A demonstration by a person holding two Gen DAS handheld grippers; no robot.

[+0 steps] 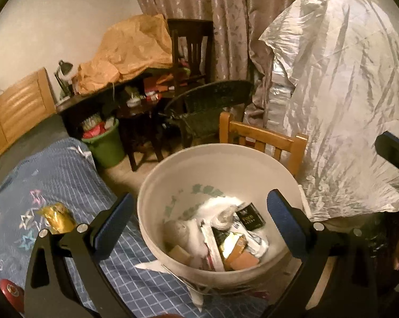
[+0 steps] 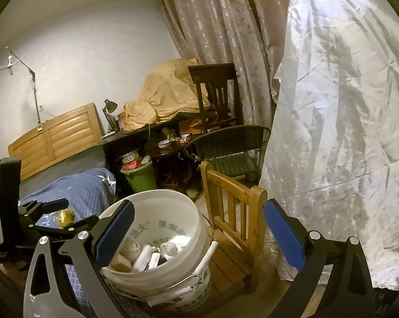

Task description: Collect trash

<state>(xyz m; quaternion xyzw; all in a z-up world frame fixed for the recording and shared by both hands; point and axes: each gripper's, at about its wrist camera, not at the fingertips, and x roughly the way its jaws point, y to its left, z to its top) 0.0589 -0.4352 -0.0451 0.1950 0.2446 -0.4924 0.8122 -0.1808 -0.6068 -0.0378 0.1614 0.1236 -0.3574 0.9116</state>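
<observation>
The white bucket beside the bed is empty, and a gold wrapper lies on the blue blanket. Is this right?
Not quite. The white bucket already holds trash: boxes, papers and wrappers, as the left wrist view shows. The gold wrapper does lie on the blue blanket.

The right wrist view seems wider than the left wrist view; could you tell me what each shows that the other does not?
Only the right wrist view shows the stand above the headboard, the bucket's outer wall and handle, and the left tongs from outside.

Only the left wrist view shows the black box in the trash and a red object on the bed.

Both share the white bucket, gold wrapper, green bin and silver sheet.
</observation>
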